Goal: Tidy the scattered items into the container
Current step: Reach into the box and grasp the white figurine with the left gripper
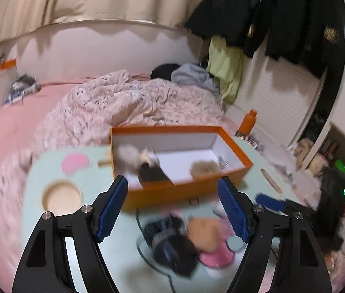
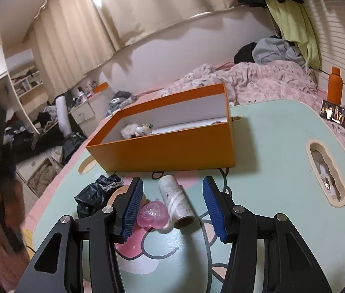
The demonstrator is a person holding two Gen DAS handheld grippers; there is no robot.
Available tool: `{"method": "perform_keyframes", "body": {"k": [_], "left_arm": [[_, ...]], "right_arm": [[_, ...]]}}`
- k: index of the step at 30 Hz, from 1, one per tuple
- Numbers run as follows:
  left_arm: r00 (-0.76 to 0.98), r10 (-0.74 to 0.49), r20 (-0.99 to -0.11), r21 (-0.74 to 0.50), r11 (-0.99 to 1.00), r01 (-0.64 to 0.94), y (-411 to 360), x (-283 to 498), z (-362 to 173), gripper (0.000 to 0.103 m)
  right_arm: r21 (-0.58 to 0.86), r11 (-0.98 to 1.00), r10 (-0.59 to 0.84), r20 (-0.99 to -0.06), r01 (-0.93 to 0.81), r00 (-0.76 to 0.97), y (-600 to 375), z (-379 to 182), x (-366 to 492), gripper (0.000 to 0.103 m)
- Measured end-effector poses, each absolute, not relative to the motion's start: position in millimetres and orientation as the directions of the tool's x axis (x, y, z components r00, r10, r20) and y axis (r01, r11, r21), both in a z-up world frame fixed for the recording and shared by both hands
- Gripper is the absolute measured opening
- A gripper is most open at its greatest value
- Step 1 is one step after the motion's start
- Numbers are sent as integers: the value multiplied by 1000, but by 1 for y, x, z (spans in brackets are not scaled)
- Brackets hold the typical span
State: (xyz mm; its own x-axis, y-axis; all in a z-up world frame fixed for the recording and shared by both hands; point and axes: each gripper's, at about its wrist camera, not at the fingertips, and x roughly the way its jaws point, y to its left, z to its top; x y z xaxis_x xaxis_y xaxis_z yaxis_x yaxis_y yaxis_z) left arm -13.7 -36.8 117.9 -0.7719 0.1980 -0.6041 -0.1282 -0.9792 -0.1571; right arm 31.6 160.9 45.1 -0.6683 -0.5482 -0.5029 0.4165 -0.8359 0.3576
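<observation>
1. Left gripper [image 1: 172,207]: jaws standing wide apart, gripping nothing. It is hovering over the mint tray table [image 1: 113,256], pointing at the orange box [image 1: 187,193].
2. Below and between its pads [image 1: 112,210] a dark bundle [image 1: 170,244] is lying on the table, blurred, touching neither pad.
3. The box is sitting open-topped mid-table. A white fluffy toy [image 1: 129,157], a black item [image 1: 152,173] and a tan fluffy thing [image 1: 205,167] are already lying inside.
4. Edges: the round cutout [image 1: 61,197] is sitting left of the box, with open table in front of it; the bed quilt [image 1: 113,102] is running right up to the box's far side.
5. Right gripper [image 2: 171,205]: jaws partly open, empty. A paper roll [image 2: 176,201] and a pink translucent ball [image 2: 152,213] are lying on the table between the pads, touching neither.
6. Dark crumpled cloth [image 2: 94,195] is lying just left of the right gripper's left finger.
7. Only the right view is showing the slot cutout [image 2: 326,173] clearly, the orange bottle [image 2: 335,85] at the far edge, and bare table to the right of the box [image 2: 162,153].
8. Only the left view is showing the box's floor and contents.
</observation>
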Motion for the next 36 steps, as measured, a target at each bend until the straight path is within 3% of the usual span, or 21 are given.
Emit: {"method": "perform_keyframes", "body": {"k": [2,4,6,8,18,21,25,31,36], "left_arm": [[-730,163,-663,-96,-986,-133,-32,-48,125,58],[-667,120,-735,-39,-990,-135,-26,-83,121,54],[-603,74,-794,15,-990,-141,-19,-111,107,35],[-535,30,-845,58,-988,-146,-13,-134,88,28],[-454,-75,-888,148,-981,-128,4,-166,51,29],[-410,-105,-906,172,-977,-129,5,-175,45,38],[-388,-153,-909,226,-962,-151,9,-180,32,38],[-408,-94,-908,163,-977,-138,0,-178,32,37],[-487,41,-873,35,-988,-148,-8,-160,60,37]], "right_arm": [[363,-834,-551,-507,416,-662,160,42,33,51],[371,-832,-554,-513,413,-655,160,40,32,51],[381,-829,-558,-514,409,-652,162,39,30,51],[388,-827,-560,-511,407,-652,164,38,30,51],[404,-820,-569,-512,404,-643,167,37,29,51],[406,-820,-569,-515,402,-640,167,36,28,51],[415,-818,-571,-513,397,-641,168,35,29,51],[423,-817,-573,-513,393,-639,168,33,31,51],[424,-816,-574,-508,394,-642,170,32,30,51]]}}
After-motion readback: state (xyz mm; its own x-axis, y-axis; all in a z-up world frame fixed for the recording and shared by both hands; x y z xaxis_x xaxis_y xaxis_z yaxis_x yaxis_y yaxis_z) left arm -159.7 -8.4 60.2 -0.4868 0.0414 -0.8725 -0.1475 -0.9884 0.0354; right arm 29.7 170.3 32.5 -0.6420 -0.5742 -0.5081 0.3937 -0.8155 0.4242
